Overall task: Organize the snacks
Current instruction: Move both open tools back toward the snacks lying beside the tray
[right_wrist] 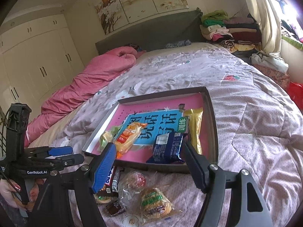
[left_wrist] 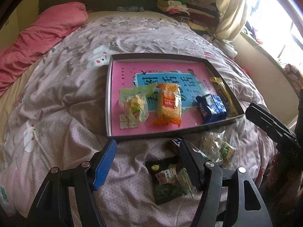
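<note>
on the quilted bed cover [left_wrist: 62, 102] lies a shallow dark-walled tray [left_wrist: 108, 87] lined with a pink and blue printed sheet [left_wrist: 170, 77].

tray contents, left to right in the left wrist view:
- green-wrapped snack [left_wrist: 135, 104], on the liner near the tray's left wall.
- orange-ended cracker pack [left_wrist: 168, 105], just beside the green-wrapped snack.
- blue wrapped snack [left_wrist: 212, 107], near the tray's front wall.
- yellow bar [left_wrist: 222, 92], along the right wall, just beside the blue wrapped snack.

loose items on the cover, in front of the tray:
- dark packet with a cartoon label [left_wrist: 166, 177], partly behind the left gripper's right finger.
- clear-wrapped green-label snack [right_wrist: 155, 202].
- clear-wrapped red-centred snack [right_wrist: 135, 178], between the green-label snack and the tray.
- dark bar with white lettering [right_wrist: 111, 179], partly behind the right gripper's left finger.
- small dark wrapped piece [right_wrist: 114, 209], near the bottom of the right wrist view.

left gripper [left_wrist: 146, 164]: jaws spread wide, nothing between them, positioned above the cover in front of the tray.

right gripper [right_wrist: 149, 167]: jaws spread wide, nothing held, positioned above the tray's front wall and the loose items.

a folded pink blanket [right_wrist: 85, 79] lies along the far left side of the bed.
</note>
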